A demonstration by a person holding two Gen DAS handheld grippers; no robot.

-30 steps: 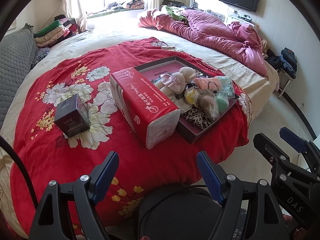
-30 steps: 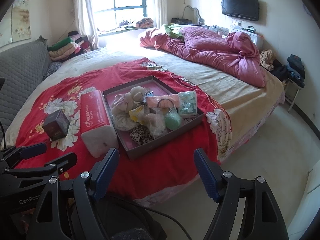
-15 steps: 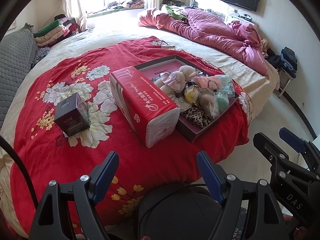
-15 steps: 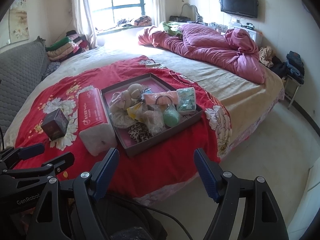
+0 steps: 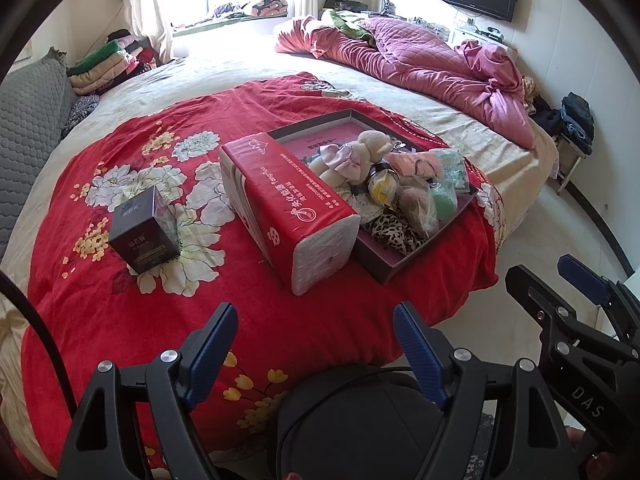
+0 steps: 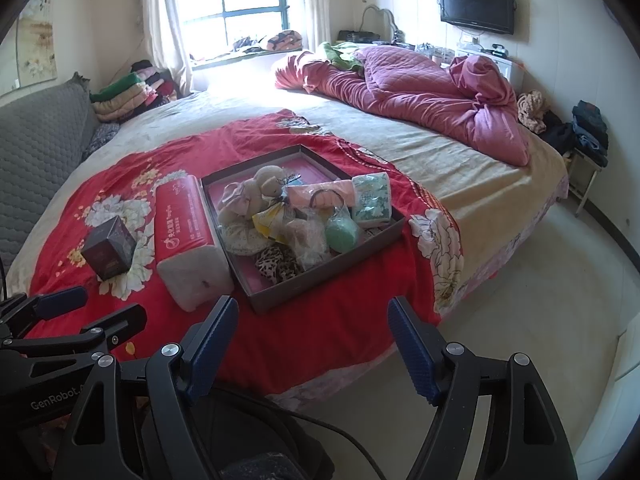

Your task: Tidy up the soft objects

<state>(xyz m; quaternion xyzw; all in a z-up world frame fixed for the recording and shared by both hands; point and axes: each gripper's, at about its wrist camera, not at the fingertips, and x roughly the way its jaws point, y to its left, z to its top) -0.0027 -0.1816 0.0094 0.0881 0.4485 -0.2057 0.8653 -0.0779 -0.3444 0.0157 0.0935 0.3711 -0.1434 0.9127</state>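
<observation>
A shallow dark box [image 5: 420,257] [image 6: 320,281] sits on the red flowered blanket [image 5: 120,300], near the bed's front edge. It holds several soft items: a beige plush toy [image 5: 368,148] [image 6: 260,192], a pink cloth [image 6: 320,196], a green round pouch [image 5: 444,204] [image 6: 342,232], a leopard-print cloth [image 6: 278,264] and a teal tissue pack [image 6: 372,198]. A red tissue pack [image 5: 288,200] [image 6: 184,220] lies against the box's left side. My left gripper [image 5: 316,344] [image 6: 92,312] and right gripper [image 6: 312,340] [image 5: 556,284] hover open in front of the bed, holding nothing.
A small dark carton [image 5: 142,232] [image 6: 110,248] stands on the blanket, left of the tissue pack. A crumpled pink quilt [image 5: 420,68] lies at the far right of the bed. Folded clothes [image 5: 108,64] are stacked by the window. Bare floor [image 6: 540,280] runs along the right.
</observation>
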